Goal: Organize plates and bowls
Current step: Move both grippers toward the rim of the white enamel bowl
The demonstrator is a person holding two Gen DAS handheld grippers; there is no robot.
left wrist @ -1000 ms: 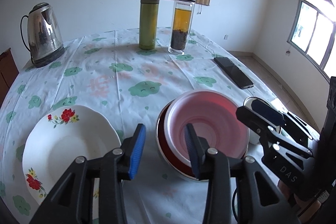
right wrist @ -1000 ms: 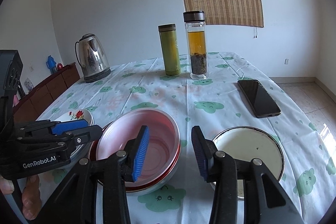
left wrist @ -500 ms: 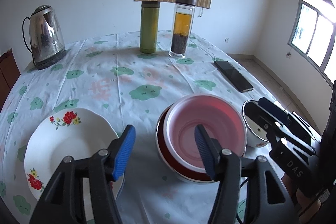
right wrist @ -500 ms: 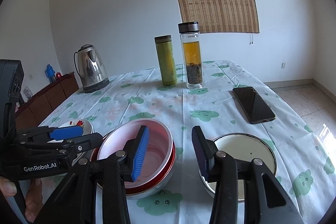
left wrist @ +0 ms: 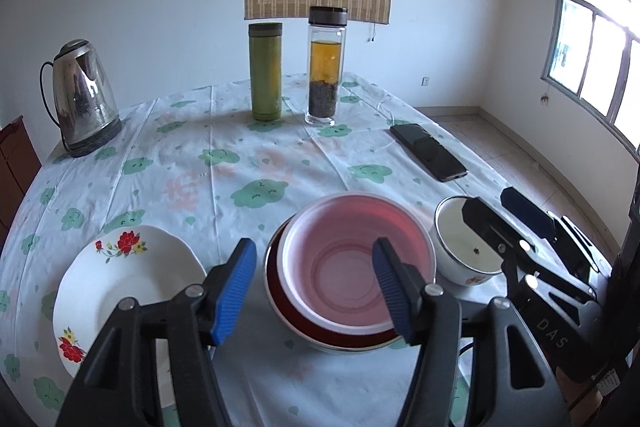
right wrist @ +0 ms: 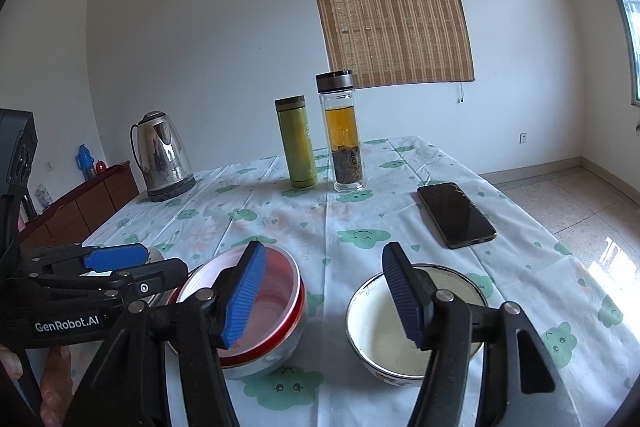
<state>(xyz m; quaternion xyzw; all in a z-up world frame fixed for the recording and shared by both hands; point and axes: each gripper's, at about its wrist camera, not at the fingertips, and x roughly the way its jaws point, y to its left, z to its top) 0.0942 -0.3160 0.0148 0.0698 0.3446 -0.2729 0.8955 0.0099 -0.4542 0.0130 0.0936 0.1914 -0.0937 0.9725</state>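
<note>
A pink bowl (left wrist: 356, 259) sits nested inside a red-rimmed bowl (left wrist: 280, 303) on the table's near side; the stack also shows in the right wrist view (right wrist: 276, 287). A white floral plate (left wrist: 128, 283) lies to its left. A white enamel bowl (left wrist: 460, 247) stands to its right, also in the right wrist view (right wrist: 384, 327). My left gripper (left wrist: 314, 287) is open and empty, just in front of the stacked bowls. My right gripper (right wrist: 322, 291) is open and empty, between the stack and the white bowl, above the cloth.
A steel kettle (left wrist: 82, 95) stands at the far left. A green flask (left wrist: 265, 71) and a glass tea bottle (left wrist: 325, 67) stand at the back middle. A black phone (left wrist: 428, 151) lies at the right. The table edge drops to the floor on the right.
Both grippers have opened wider and pulled back and up from the bowls. The bowls and the plate have not moved.
</note>
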